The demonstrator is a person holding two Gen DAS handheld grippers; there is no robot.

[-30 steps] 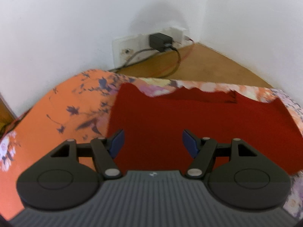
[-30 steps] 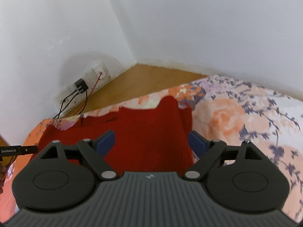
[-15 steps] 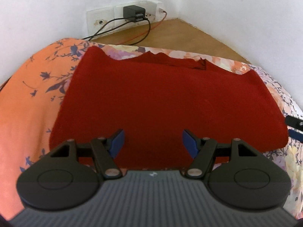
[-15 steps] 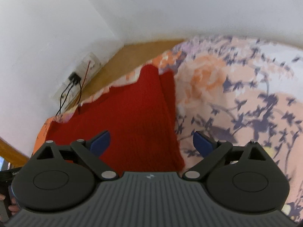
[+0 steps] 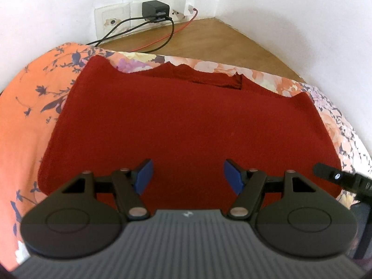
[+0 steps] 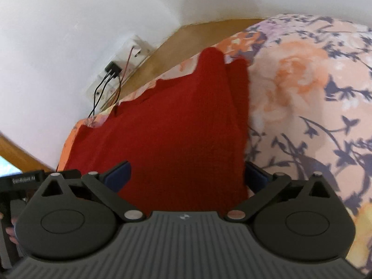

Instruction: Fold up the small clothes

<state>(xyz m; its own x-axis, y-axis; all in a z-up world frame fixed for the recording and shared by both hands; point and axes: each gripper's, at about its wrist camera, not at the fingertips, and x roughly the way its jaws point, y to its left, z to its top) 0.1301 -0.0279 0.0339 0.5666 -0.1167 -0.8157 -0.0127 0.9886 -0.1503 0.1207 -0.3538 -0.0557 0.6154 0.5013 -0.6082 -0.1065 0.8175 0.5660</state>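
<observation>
A dark red knitted garment [image 5: 181, 121] lies flat on a floral bedsheet [image 5: 25, 107], its scalloped far edge toward the wall. My left gripper [image 5: 187, 176] hovers open over the garment's near edge, nothing between its blue pads. In the right wrist view the same garment [image 6: 176, 134] runs up the middle, with a folded strip along its right side. My right gripper [image 6: 186, 176] is open over the garment's near right corner, its right pad [image 6: 254, 177] beside the cloth's edge. The right gripper's black tip [image 5: 334, 179] shows at the left view's right edge.
A white wall socket strip with a black plug [image 5: 154, 9] and cables sits behind the bed on a wooden ledge [image 5: 209, 41]. White walls meet in a corner. The floral sheet [image 6: 313, 97] spreads to the right. A hand [image 6: 9, 230] holds the left gripper's body.
Both grippers have drawn back and lowered toward the garment's near edge. The right gripper tilted down and shifted to the right corner. Both stayed open.
</observation>
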